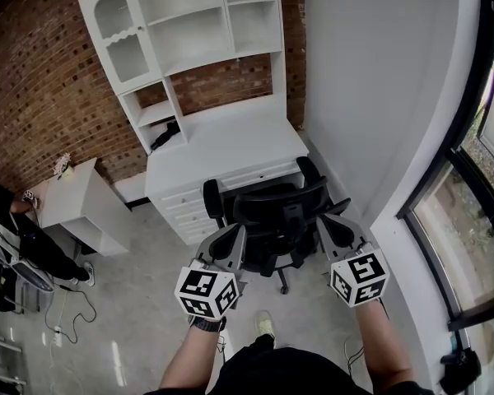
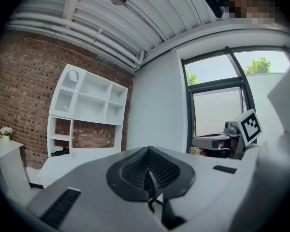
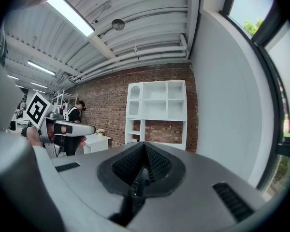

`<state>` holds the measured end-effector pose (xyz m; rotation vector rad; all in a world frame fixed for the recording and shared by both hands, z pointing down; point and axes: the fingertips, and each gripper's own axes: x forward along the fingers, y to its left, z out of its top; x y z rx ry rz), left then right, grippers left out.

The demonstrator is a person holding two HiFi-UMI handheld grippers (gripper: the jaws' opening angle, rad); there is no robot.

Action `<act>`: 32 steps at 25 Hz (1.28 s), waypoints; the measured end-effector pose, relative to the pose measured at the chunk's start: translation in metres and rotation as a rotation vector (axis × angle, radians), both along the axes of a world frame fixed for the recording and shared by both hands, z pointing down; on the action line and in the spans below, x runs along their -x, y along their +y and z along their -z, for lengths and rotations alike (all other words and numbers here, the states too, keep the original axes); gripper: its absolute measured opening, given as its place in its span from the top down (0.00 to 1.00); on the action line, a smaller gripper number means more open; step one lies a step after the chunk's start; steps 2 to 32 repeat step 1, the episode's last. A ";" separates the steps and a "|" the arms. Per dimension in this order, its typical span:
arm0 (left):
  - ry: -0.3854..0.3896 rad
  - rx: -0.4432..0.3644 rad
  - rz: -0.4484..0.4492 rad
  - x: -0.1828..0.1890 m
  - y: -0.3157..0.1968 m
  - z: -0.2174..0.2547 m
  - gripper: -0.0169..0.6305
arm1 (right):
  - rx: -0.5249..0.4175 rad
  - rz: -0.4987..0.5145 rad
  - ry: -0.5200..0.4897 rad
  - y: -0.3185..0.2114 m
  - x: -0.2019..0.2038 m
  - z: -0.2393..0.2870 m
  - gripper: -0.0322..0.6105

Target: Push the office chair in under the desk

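Note:
A black office chair [image 1: 273, 216] stands with its seat facing the white desk [image 1: 230, 159], whose hutch of shelves [image 1: 189, 23] rises against the brick wall. The chair's backrest is towards me. My left gripper [image 1: 229, 241] is shut and empty at the left side of the backrest. My right gripper [image 1: 329, 227] is shut and empty at the right side. Whether either one touches the chair I cannot tell. In the left gripper view the shut jaws [image 2: 147, 153] point at the hutch [image 2: 87, 105]. The right gripper view's shut jaws [image 3: 144, 149] aim at the same hutch [image 3: 157, 110].
A small white side table [image 1: 78, 200] stands left of the desk. A person [image 1: 4, 216] is at the far left beside it. A white wall [image 1: 379, 97] and a dark-framed window [image 1: 469, 220] close off the right. Cables [image 1: 70, 315] lie on the grey floor.

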<state>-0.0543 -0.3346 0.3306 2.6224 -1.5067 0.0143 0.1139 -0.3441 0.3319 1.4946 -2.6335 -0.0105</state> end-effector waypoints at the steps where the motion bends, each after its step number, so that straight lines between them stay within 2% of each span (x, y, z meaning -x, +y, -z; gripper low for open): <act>1: 0.000 0.001 0.000 0.000 0.000 -0.001 0.96 | 0.001 0.001 0.000 0.000 0.000 0.000 0.94; 32: 0.000 0.001 0.000 0.000 0.000 -0.001 0.96 | 0.001 0.001 0.000 0.000 0.000 0.000 0.94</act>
